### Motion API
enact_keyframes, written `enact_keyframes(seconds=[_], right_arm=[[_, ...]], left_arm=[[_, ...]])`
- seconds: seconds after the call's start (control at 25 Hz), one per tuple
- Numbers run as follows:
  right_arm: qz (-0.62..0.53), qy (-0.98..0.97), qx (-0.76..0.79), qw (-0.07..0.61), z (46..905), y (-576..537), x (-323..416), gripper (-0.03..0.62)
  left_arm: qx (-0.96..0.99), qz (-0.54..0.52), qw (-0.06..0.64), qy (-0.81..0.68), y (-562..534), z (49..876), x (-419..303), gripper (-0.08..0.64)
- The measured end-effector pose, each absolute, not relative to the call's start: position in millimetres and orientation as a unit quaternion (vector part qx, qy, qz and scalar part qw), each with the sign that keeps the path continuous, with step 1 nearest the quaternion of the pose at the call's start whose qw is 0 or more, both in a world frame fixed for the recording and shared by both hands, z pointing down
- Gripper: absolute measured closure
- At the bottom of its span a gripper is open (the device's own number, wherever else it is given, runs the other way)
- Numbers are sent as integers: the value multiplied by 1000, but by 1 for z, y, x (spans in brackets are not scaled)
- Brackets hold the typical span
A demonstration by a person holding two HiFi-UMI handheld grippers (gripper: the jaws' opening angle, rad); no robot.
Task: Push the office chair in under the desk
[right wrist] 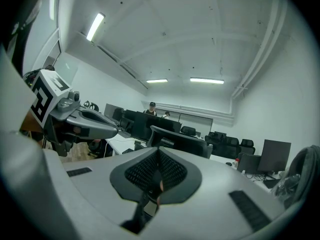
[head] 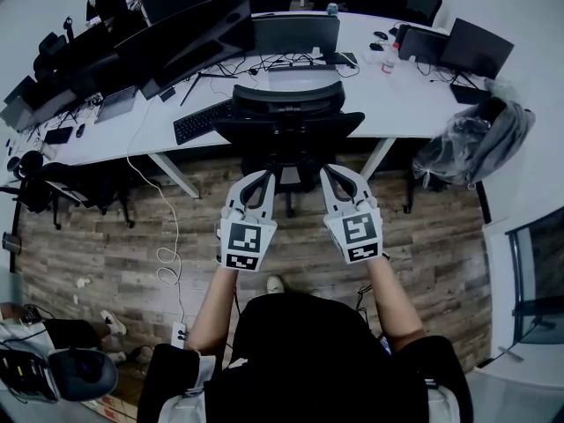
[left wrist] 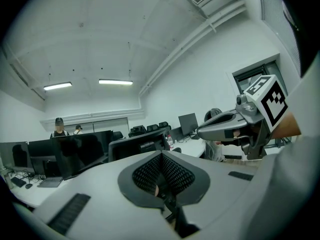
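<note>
So left tongs (head: 263,179) and right tongs (head: 333,174) are closed, empty, just behind the chair (head: 286,117) at the table (head: 397,95) edge; press its back evenly with both so it rolls straight under.

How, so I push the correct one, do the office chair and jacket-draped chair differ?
The office chair shows a bare black back; the draped chair carries a grey jacket and clear plastic. The office chair stands mid-desk, the draped chair at the right end. Both stand at the white desk.
</note>
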State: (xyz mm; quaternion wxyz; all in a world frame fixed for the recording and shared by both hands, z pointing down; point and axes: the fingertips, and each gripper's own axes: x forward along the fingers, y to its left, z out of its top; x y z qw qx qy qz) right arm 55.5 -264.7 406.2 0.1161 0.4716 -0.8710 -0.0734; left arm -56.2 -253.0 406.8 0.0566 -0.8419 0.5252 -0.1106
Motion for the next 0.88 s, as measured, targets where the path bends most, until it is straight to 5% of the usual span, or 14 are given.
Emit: enact_keyframes(seconds=[0.88], right_arm=[[-75, -871, 470, 123, 413, -265, 58, 568]], left_arm=[[-840, -111, 47, 529, -255, 416, -56, 545]])
